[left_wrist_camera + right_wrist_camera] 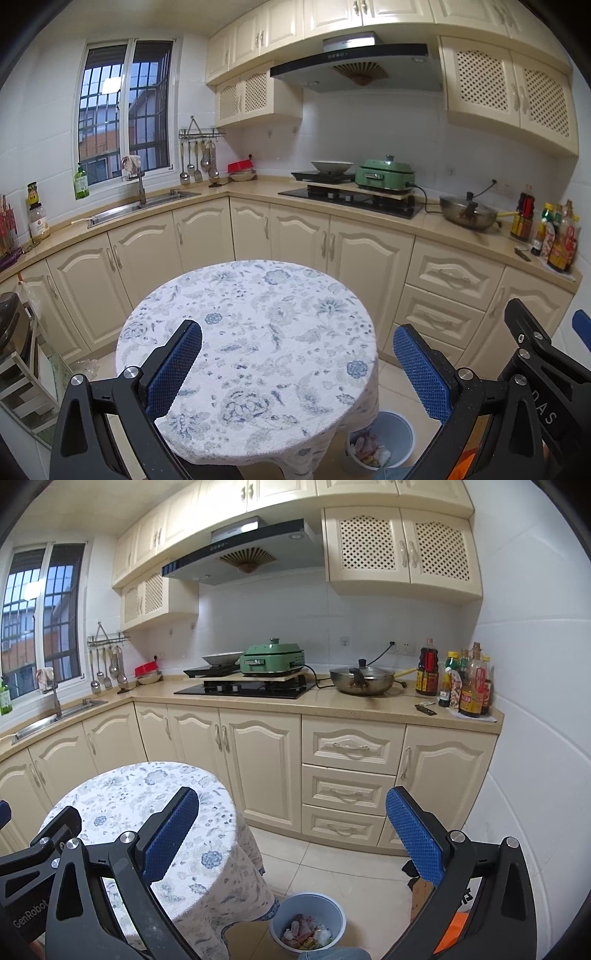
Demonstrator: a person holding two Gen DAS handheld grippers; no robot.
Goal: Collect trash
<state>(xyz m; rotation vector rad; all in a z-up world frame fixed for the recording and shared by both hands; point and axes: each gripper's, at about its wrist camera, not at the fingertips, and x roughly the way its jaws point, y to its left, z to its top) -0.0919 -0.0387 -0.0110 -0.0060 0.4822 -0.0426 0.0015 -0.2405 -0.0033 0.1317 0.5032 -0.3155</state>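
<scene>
Below the right gripper (pixel 291 834) sits the trash-filled bin (pixel 307 921) — both grippers' jaws wide apart, holding nothing.

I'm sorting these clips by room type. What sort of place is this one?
A home kitchen, by the look of it. A range hood hangs over a black cooktop, a sink sits under the window, and cream cabinets line the walls. A small cloth-covered round table stands beside a bin holding trash.
</scene>
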